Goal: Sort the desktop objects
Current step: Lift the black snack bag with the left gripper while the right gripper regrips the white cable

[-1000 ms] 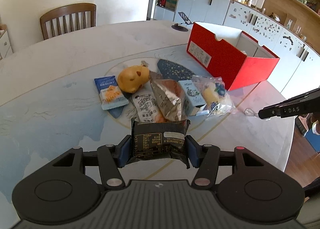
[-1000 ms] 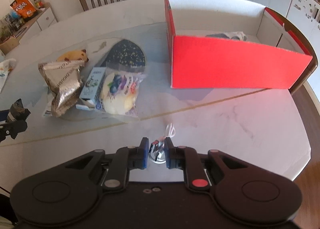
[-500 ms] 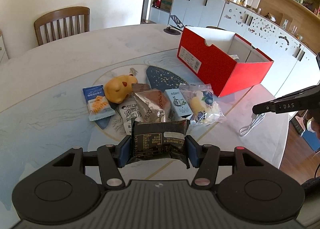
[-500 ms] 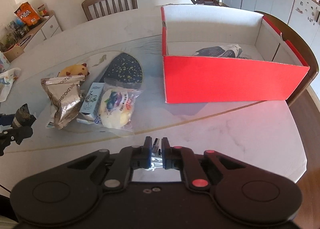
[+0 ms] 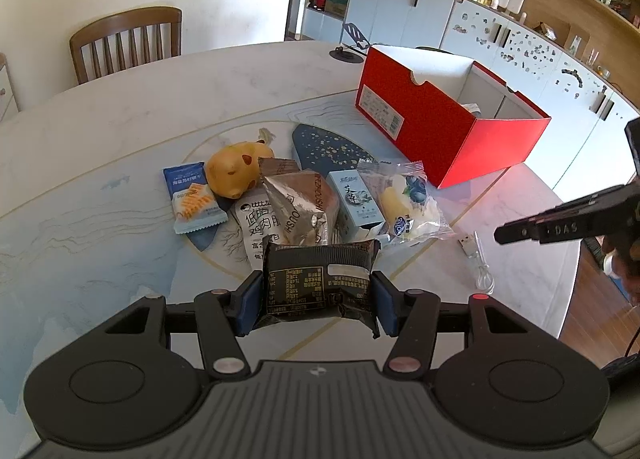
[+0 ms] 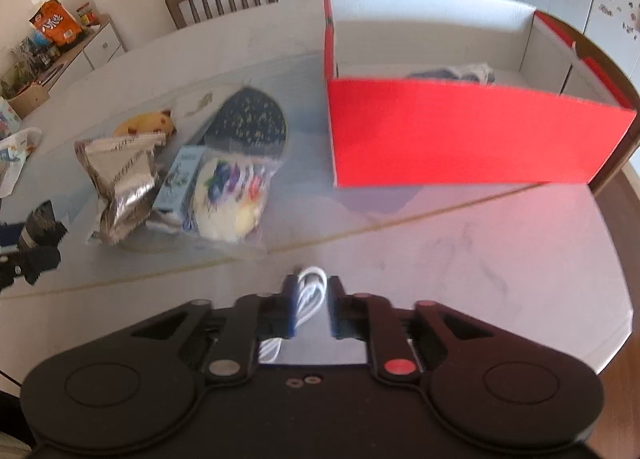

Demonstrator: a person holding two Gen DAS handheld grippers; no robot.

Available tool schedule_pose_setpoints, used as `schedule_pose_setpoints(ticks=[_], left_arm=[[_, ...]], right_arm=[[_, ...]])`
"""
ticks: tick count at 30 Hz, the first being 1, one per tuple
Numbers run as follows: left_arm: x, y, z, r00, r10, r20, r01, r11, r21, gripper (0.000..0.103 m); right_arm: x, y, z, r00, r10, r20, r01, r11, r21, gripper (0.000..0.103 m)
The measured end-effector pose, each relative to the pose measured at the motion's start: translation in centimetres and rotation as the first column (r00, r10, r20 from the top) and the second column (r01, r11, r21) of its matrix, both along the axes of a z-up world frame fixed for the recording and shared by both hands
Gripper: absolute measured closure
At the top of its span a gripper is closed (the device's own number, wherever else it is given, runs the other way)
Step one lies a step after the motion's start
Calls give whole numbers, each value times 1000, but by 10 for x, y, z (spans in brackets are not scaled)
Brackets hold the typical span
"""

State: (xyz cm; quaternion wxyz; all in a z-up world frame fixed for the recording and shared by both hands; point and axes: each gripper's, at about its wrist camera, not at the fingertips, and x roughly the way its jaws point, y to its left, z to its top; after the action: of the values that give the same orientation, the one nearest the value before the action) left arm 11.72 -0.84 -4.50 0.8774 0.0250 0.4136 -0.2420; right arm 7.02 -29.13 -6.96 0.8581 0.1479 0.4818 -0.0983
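Black wrapper, a dark snack packet (image 5: 318, 285), sits pinched between the blue pads of the left claw (image 5: 317, 291), held above the desk (image 5: 100, 187). Just beyond it lie a silver pouch (image 5: 304, 207), a pale blue carton (image 5: 356, 199), a clear bagged bun (image 5: 404, 203), a yellow plush toy (image 5: 236, 175) and a blue cracker pack (image 5: 192, 199). Farther off, to the right, stands the red box (image 5: 432, 127). The right claw (image 6: 312, 301) is opening, a white cable (image 6: 310, 293) between its pads, seemingly touching only the left one; the red box (image 6: 460, 135) is ahead of it
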Motion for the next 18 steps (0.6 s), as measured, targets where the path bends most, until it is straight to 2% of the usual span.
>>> schedule_pose_setpoints(ticks=[3, 7, 10, 18], left_arm=[[0, 0, 0, 1000, -2, -2, 2, 1000, 2, 47], [-1, 0, -1, 1000, -2, -4, 2, 1000, 2, 47], [-1, 0, -2, 1000, -1, -8, 2, 1000, 4, 47], [-5, 4, -3, 1000, -3, -11, 4, 1000, 10, 47]], right_arm=[[0, 0, -2, 1000, 6, -5, -6, 1000, 4, 80], [5, 6, -5, 1000, 20, -12, -20, 1000, -4, 79], [11, 9, -12, 999, 22, -30, -22, 1000, 0, 72], [18, 22, -26, 997, 21, -68, -24, 999, -48, 68]])
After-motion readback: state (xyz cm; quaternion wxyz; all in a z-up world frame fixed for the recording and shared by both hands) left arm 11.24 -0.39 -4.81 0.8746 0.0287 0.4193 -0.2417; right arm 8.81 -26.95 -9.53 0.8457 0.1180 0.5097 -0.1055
